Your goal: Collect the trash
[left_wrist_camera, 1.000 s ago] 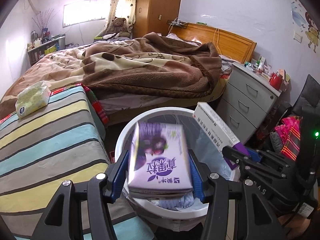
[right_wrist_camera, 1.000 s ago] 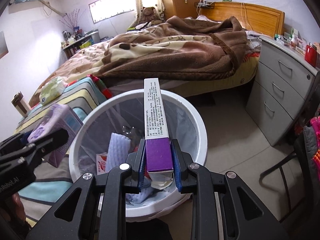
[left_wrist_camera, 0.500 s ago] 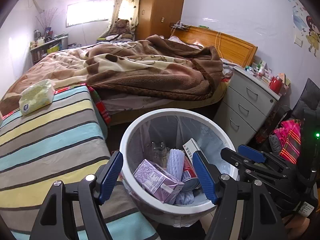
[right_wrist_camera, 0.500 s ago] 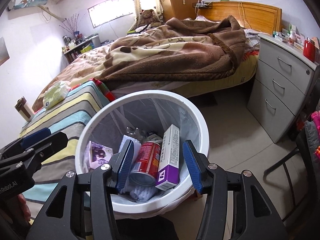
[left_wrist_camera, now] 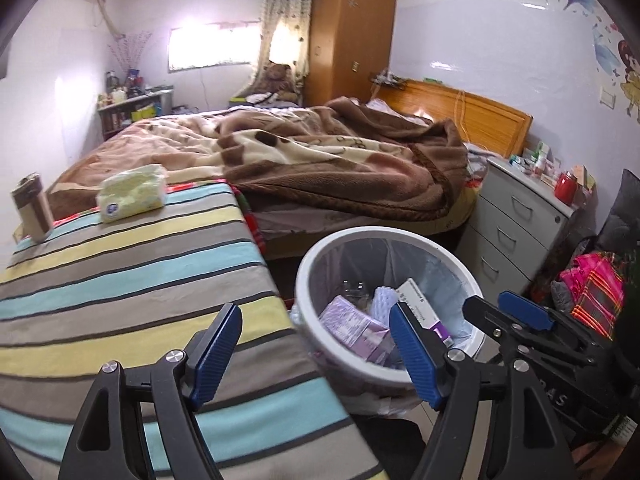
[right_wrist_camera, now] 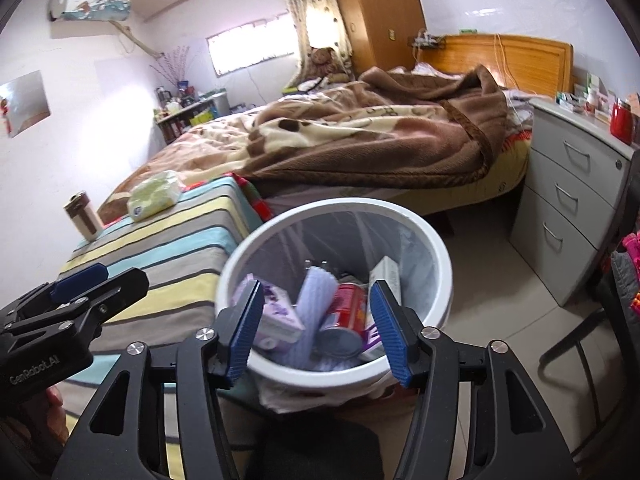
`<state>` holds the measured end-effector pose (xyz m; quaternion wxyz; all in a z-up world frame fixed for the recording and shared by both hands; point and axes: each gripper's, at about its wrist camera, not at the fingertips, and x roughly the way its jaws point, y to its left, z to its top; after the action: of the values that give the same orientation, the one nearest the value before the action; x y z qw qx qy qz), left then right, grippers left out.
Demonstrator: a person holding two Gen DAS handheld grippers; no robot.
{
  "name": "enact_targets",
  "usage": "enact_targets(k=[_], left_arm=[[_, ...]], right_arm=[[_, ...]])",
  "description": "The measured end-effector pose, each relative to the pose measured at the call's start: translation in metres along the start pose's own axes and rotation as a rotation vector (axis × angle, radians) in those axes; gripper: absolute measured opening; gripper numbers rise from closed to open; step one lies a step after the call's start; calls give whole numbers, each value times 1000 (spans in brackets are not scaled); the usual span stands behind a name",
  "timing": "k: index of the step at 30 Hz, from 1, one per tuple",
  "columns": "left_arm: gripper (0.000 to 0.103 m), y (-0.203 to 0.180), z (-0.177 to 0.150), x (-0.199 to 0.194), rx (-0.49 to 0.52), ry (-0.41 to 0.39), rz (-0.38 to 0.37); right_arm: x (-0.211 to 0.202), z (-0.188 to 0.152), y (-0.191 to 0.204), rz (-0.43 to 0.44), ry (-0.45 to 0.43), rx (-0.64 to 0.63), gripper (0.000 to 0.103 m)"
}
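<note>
Left gripper (left_wrist_camera: 316, 356) gapes over striped table (left_wrist_camera: 120, 264) beside bed (left_wrist_camera: 320, 160).

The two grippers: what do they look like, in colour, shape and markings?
Both the left gripper and the right gripper have matte black frames with triangular cut-outs and silver round screws. Each finger ends in a blue ribbed pad. The left gripper's body bears white lettering "GenRobot.AI", seen in the right wrist view. No cables or sleeves are visible.

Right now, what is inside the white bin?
In the white bin: purple box, red can, white-purple carton, lilac foam sleeve. Anything beneath them is covered.
</note>
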<state>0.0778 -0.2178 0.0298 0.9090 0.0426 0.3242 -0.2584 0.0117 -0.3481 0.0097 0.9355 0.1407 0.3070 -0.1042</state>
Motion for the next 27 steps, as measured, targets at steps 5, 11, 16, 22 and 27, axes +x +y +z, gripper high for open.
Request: enact_targets(k=[5,11,16,22,27], left_arm=[[76,5,-17,-27,23,-42,73],[76,13,-36,-54,13,-77,104],[76,18,-50,-73,-1,-106,139],[76,22,-62,-86,3,-133,198],[76,20,-65,-86,1,-129,196]], right_arm=[[-16,-8,13,11,-51,-15,61],[-31,-22,24,24,-86,-27,61],[-45,-32,32,3,-149,-41,61],[-54,-39,41,-10,-190,-60,61],[-54,-41,39,-13,-190,-49,61]])
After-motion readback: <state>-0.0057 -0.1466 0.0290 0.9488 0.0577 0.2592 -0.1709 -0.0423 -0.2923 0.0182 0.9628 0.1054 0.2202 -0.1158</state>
